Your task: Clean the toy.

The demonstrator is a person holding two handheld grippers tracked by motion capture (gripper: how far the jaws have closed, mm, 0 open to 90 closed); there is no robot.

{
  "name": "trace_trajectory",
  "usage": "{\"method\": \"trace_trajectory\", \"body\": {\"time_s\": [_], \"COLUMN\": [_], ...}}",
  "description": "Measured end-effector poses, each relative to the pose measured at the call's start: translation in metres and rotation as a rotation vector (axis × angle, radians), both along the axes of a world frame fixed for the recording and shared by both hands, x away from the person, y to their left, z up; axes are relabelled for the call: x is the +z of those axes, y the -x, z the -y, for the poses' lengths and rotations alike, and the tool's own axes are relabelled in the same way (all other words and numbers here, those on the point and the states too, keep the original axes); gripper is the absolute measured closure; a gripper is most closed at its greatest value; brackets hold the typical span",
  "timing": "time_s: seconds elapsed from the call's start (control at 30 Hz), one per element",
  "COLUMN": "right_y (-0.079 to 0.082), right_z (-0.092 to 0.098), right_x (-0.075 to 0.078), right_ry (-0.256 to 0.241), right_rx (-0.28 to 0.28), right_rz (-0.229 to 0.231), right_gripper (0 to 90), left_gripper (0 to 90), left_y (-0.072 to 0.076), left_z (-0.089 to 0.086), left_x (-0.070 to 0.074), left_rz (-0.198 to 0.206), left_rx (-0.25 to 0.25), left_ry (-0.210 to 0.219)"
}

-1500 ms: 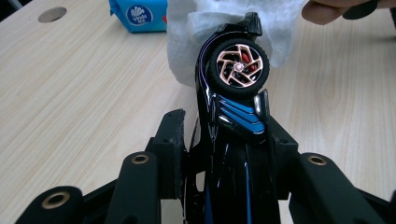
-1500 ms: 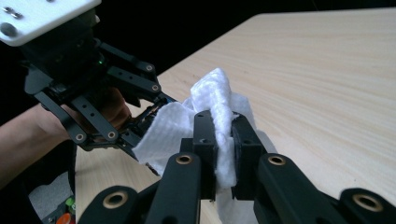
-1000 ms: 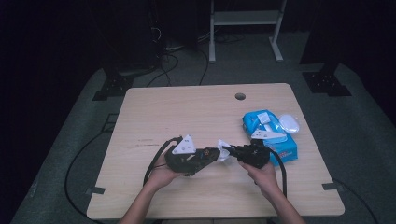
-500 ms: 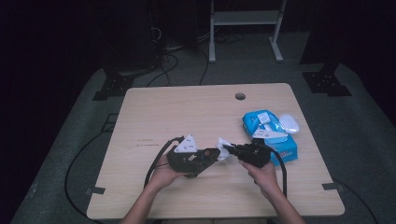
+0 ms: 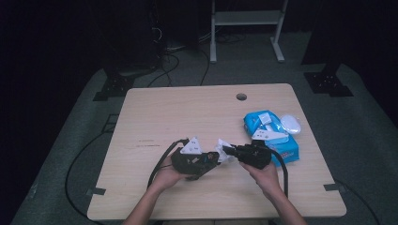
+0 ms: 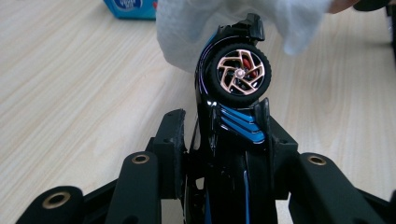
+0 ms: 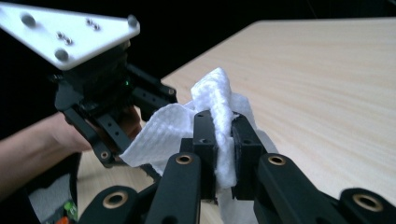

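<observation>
The toy car (image 6: 233, 93) sits clamped in the left gripper (image 5: 213, 159) above the table's (image 5: 187, 112) near middle. The right gripper (image 5: 228, 151), pinching a wipe (image 7: 219, 121), presses it on the car: wiping underway. Next, rub along the body.

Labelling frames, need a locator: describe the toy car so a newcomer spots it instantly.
On the wooden table, near its front edge, the two tools meet. The left tool clamps the toy car on its side, against the white wipe; it alone is glossy black with blue stripes and a rose-gold wheel.
</observation>
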State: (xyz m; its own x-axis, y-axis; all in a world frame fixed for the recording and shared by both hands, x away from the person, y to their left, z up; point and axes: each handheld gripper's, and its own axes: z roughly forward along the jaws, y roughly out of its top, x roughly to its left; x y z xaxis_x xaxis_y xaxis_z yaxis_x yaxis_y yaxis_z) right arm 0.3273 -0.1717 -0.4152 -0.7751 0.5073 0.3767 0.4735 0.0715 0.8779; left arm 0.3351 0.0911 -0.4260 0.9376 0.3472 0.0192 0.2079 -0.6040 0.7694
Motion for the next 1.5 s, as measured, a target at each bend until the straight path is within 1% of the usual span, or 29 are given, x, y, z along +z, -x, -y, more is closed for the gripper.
{"method": "trace_trajectory", "body": {"time_s": [0.03,0.07,0.1,0.13,0.17,0.2,0.23,0.3,0.33,0.4,0.47,0.53,0.63,0.67,0.7,0.8,0.83,0.9,0.93,1.03,1.1,1.17,1.2,1.23,1.27,1.3,1.4,1.47,1.5], "right_y": [0.0,-0.002,-0.003,-0.005,-0.006,-0.007,-0.008,-0.007,-0.006,-0.004,-0.004,-0.004,-0.003,-0.003,-0.003,-0.004,-0.004,-0.003,-0.003,-0.002,-0.002,-0.002,-0.002,-0.003,-0.003,-0.004,-0.005,-0.007,-0.008], "right_z": [-0.001,-0.001,0.0,0.001,0.001,0.002,0.002,0.002,0.002,0.001,0.0,-0.001,-0.001,-0.002,-0.002,-0.002,-0.003,-0.006,-0.008,-0.012,-0.015,-0.018,-0.019,-0.019,-0.02,-0.02,-0.021,-0.022,-0.023], "right_x": [-0.003,-0.01,-0.014,-0.018,-0.02,-0.023,-0.024,-0.022,-0.018,-0.014,-0.014,-0.016,-0.018,-0.018,-0.018,-0.019,-0.02,-0.021,-0.021,-0.021,-0.021,-0.019,-0.019,-0.019,-0.019,-0.019,-0.018,-0.016,-0.016], "right_ry": [0.015,0.036,0.033,0.043,0.063,0.088,0.089,0.084,0.079,0.076,0.092,0.095,0.101,0.102,0.102,0.109,0.11,0.116,0.119,0.129,0.131,0.133,0.128,0.129,0.13,0.13,0.128,0.117,0.103], "right_rx": [0.0,-0.001,-0.004,-0.008,-0.017,-0.027,-0.03,-0.032,-0.03,-0.026,-0.026,-0.024,-0.02,-0.02,-0.02,-0.015,-0.012,-0.005,-0.002,0.005,0.013,0.019,0.022,0.024,0.025,0.026,0.029,0.031,0.03], "right_rz": [-0.006,-0.02,-0.032,-0.05,-0.055,-0.064,-0.07,-0.061,-0.042,-0.029,-0.022,-0.027,-0.035,-0.036,-0.037,-0.035,-0.037,-0.039,-0.037,-0.031,-0.023,-0.025,-0.025,-0.023,-0.024,-0.026,-0.025,-0.024,-0.028], "right_gripper": [82.1,82.2,82.2,82.1,82.2,82.2,82.2,82.2,82.1,82.1,82.1,82.1,82.1,82.1,82.0,82.0,82.0,82.0,82.0,82.0,82.0,81.8,81.6,81.7,81.7,81.7,81.7,81.7,81.7], "left_gripper": [58.2,58.3,58.3,58.3,58.3,58.3,58.3,58.4,58.3,58.3,58.3,58.3,58.3,58.2,58.2,58.1,58.1,57.9,57.4,53.8,51.4,49.1,48.3,47.8,47.6,47.3,45.0,44.6,44.2], "left_y": [0.0,0.0,0.0,0.0,-0.001,-0.002,-0.003,-0.003,-0.003,-0.004,-0.005,-0.005,-0.006,-0.007,-0.008,-0.009,-0.009,-0.009,-0.009,-0.01,-0.01,-0.01,-0.009,-0.009,-0.009,-0.008,-0.005,-0.005,-0.007], "left_z": [0.001,0.001,0.001,0.001,0.0,0.0,-0.001,0.001,0.002,0.004,0.006,0.007,0.009,0.01,0.009,0.009,0.009,0.009,0.009,0.002,0.0,-0.005,-0.006,-0.008,-0.01,-0.012,-0.015,-0.019,-0.021], "left_x": [-0.001,-0.001,-0.002,-0.003,-0.003,-0.004,-0.004,-0.004,-0.005,-0.006,-0.008,-0.01,-0.013,-0.014,-0.014,-0.014,-0.014,-0.014,-0.015,-0.011,-0.009,-0.007,-0.006,-0.005,-0.003,-0.001,0.004,0.008,0.009], "left_rz": [-0.006,-0.005,0.001,-0.003,-0.011,-0.018,-0.024,-0.026,-0.024,-0.032,-0.033,-0.044,-0.044,-0.052,-0.062,-0.064,-0.07,-0.069,-0.073,-0.105,-0.103,-0.122,-0.121,-0.124,-0.137,-0.137,-0.132,-0.138,-0.14], "left_rx": [-0.001,0.001,0.003,0.006,0.003,0.009,0.008,0.012,0.009,0.005,0.014,0.019,0.029,0.04,0.043,0.048,0.051,0.053,0.055,0.054,0.058,0.053,0.052,0.049,0.046,0.044,0.031,0.029,0.038], "left_ry": [0.001,-0.009,-0.018,-0.017,-0.016,-0.003,-0.005,-0.021,-0.03,-0.045,-0.061,-0.07,-0.104,-0.112,-0.115,-0.122,-0.132,-0.147,-0.138,-0.084,-0.08,-0.047,-0.049,-0.04,-0.013,-0.002,0.003,0.02,0.026]}}
